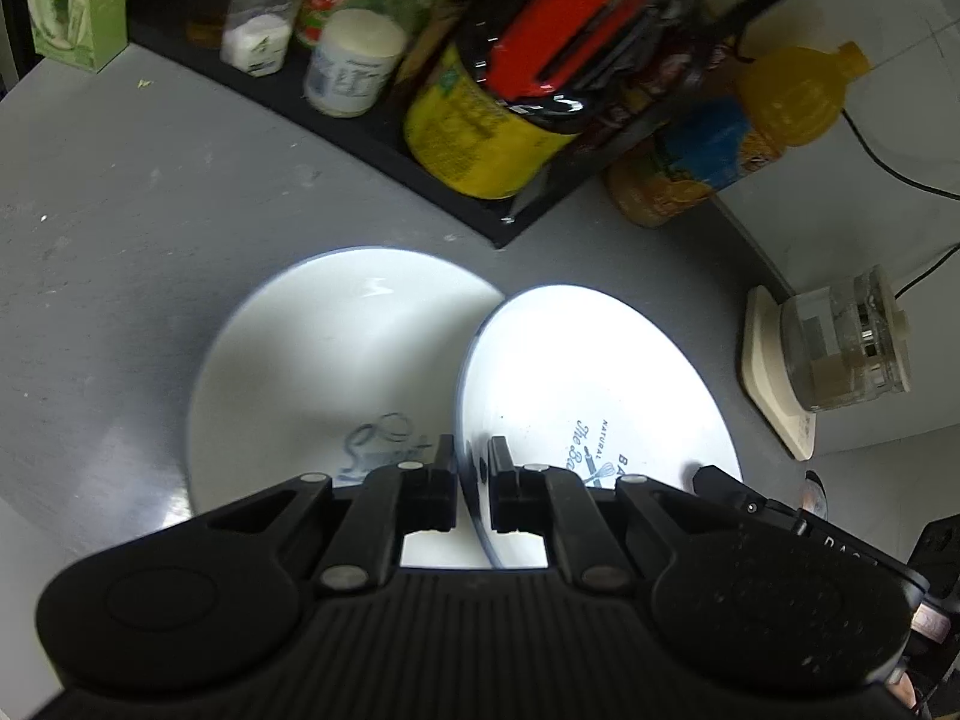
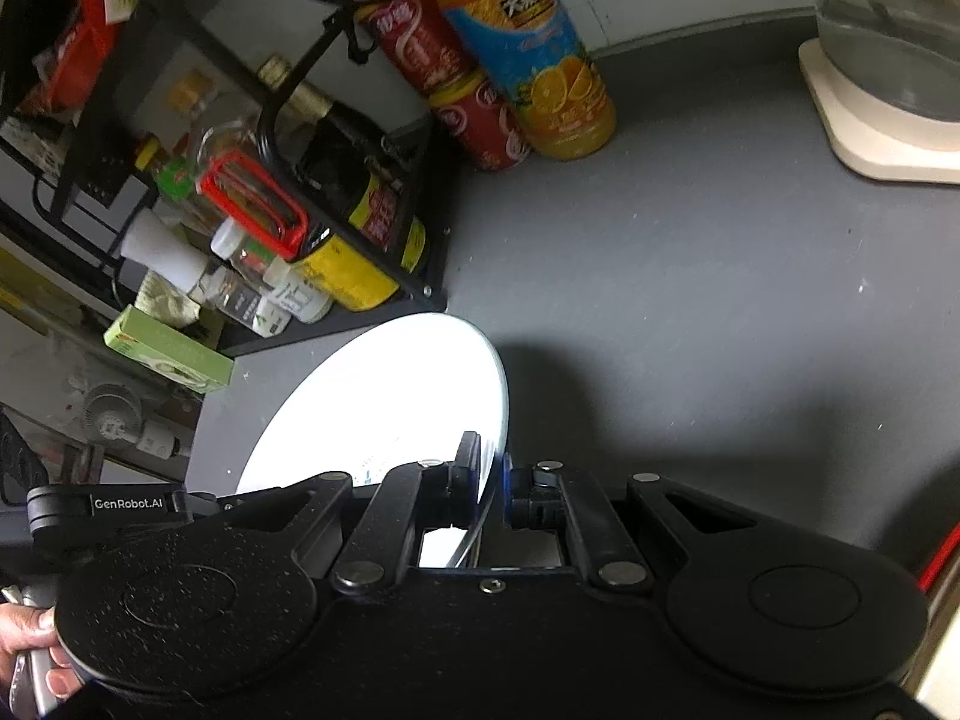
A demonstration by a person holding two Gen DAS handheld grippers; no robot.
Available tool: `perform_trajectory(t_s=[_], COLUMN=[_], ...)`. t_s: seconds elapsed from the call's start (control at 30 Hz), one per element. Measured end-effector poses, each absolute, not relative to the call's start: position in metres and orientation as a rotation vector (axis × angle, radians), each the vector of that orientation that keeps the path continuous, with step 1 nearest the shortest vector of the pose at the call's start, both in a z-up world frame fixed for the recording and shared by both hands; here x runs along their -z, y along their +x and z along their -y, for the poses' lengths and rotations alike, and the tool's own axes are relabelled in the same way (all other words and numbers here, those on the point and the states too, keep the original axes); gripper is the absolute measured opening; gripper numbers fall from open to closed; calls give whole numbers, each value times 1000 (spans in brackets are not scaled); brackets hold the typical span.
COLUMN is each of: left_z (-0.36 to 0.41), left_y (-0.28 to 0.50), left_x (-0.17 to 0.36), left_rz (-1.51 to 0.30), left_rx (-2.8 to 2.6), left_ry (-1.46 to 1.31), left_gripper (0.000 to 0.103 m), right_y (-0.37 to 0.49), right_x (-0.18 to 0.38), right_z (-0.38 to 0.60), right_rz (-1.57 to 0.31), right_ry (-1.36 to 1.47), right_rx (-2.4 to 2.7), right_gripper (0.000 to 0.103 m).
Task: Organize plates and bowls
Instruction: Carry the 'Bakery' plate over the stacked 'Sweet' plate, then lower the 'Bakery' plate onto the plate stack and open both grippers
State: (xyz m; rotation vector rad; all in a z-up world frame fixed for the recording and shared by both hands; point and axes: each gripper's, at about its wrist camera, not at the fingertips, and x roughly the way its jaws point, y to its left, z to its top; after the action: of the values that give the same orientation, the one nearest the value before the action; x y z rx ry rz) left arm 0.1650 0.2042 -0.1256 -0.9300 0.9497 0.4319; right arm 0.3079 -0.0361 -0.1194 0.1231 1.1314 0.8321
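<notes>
Two white dishes sit mid-worktop [image 2: 690,300]: the left gripper [image 1: 473,462] pinches the tilted plate [image 1: 594,384], overlapping the bowl [image 1: 336,372]. The right gripper [image 2: 493,474] clamps the plate's opposite rim. Stacking seems unfinished.

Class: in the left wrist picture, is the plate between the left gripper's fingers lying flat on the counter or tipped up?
Tipped up: the plate is clamped at its rim by the left gripper, its edge overlapping the bowl.

2 white plates [image 1: 336,360] [image 1: 594,378], rims overlapping
</notes>
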Motion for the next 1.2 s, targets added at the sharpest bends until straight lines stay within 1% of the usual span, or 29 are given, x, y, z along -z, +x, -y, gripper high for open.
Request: perform_trajectory(t_s=[0.33, 0.57, 0.83, 0.93, 1.13, 1.2], left_z=[-226, -233, -241, -240, -241, -240], left_y=[157, 155, 154, 156, 157, 160], left_x=[152, 170, 181, 188, 187, 185], left_rz=[-1001, -1025, -1043, -1074, -1073, -1093], left_rx=[-357, -332, -335, -363, -361, -364], left_ry=[-921, -914, -894, -866, -830, -806], left_gripper=[9, 12, 14, 18, 19, 17], right_y=[279, 265, 253, 248, 244, 242], right_x=[128, 133, 139, 142, 145, 146], right_z=[25, 20, 6, 0, -1, -3], right_rz=[-1115, -1093, -1077, -1081, -1072, -1064], right_ry=[89, 78, 13, -13, -29, -45], right_rx=[-740, -717, -689, -685, -673, -669], right_gripper=[7, 8, 7, 6, 6, 6])
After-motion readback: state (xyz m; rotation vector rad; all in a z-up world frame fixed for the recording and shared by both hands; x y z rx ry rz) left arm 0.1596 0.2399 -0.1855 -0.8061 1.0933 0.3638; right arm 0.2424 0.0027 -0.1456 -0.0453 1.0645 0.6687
